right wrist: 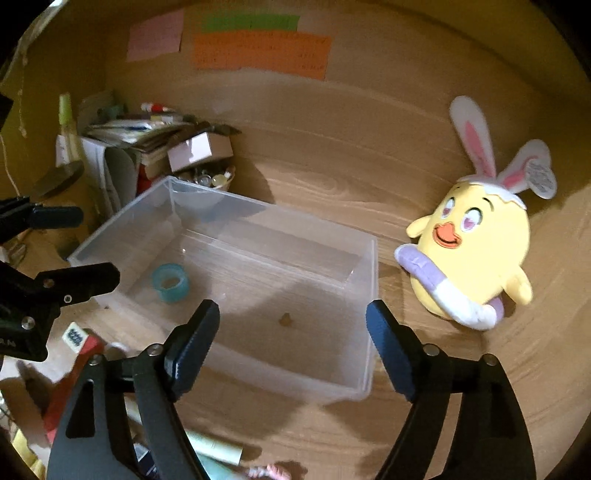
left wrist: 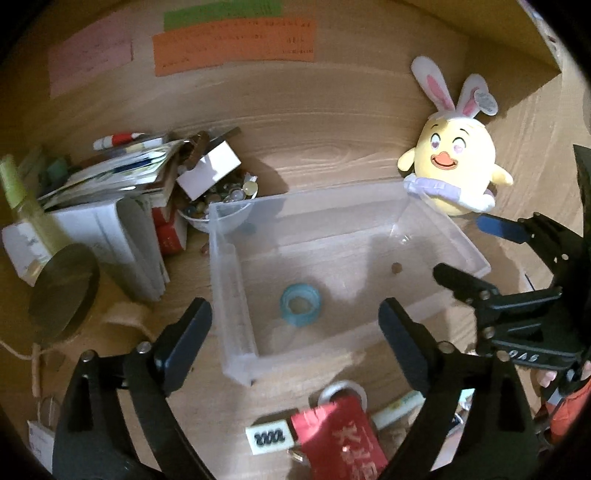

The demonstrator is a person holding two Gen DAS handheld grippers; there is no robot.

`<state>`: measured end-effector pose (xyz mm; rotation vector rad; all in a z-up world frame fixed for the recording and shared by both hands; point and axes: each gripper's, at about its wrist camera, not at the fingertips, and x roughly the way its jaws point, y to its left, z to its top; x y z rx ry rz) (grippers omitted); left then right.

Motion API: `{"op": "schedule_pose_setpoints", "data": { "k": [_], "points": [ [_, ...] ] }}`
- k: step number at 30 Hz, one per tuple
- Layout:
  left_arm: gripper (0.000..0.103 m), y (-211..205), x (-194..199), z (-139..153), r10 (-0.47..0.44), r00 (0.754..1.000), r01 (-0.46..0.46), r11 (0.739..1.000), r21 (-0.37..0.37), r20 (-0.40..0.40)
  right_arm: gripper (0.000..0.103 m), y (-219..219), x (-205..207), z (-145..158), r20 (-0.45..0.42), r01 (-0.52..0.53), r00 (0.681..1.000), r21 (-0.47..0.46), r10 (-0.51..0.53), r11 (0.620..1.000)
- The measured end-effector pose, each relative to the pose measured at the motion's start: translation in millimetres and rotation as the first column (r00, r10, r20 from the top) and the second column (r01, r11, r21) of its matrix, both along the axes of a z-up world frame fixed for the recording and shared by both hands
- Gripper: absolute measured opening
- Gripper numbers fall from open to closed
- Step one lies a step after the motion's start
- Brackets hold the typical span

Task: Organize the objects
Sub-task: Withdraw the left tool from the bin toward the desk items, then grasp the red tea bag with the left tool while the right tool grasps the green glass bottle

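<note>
The left claw (left wrist: 295, 332) stands released, jaws wide apart with nothing between them, over the near edge of a clear plastic bin (left wrist: 236, 295) on the wooden surface (left wrist: 332, 155). At six o'clock in the left view, just before the bin, lie a red packet (left wrist: 343, 439) with gold characters too blurred to read, a small white tag (left wrist: 271, 437) printed with dark looping marks, and a roll of white tape (left wrist: 343, 391); the right view shows only slivers of these at eight o'clock. The right claw (right wrist: 291, 339) is likewise released and empty above the bin's near wall. Inside the bin a blue tape roll (left wrist: 301, 304) rests on the floor, with a small brown bit (left wrist: 396, 268) well apart from it. At ten o'clock in the left view sit a stack of books and papers (left wrist: 110, 206), a bowl of small trinkets (left wrist: 221, 206) touching the bin's far corner, and a dark round lid (left wrist: 64, 291). A yellow chick plush (right wrist: 476, 254) with rabbit ears lies at two o'clock; its ear tag carries print too small to read. On the back wall hang pink (left wrist: 90, 61), green (left wrist: 221, 14) and orange notes (left wrist: 236, 46), the writing illegible.
</note>
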<state>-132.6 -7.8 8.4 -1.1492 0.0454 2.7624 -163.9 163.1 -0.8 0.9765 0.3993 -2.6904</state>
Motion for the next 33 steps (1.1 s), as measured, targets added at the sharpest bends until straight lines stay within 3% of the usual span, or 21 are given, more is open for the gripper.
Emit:
{"op": "schedule_pose_setpoints", "data": {
  "k": [10, 23, 33],
  "points": [
    [0.096, -3, 42, -10, -0.023, 0.999, 0.022, 0.999, 0.023, 0.037, 0.083, 21, 58, 6, -0.030, 0.007, 1.000, -0.050, -0.009, 0.999],
    [0.096, 8, 108, -47, -0.040, 0.994, 0.041, 0.999, -0.009, 0.101, 0.083, 46, 117, -23, 0.073, 0.045, 0.997, -0.173, -0.033, 0.984],
    [0.096, 12, 122, -66, -0.042, 0.987, 0.036, 0.999, 0.037, 0.157, 0.084, 46, 149, -39, 0.133, 0.024, 0.991, -0.257, 0.011, 0.966]
  ]
}}
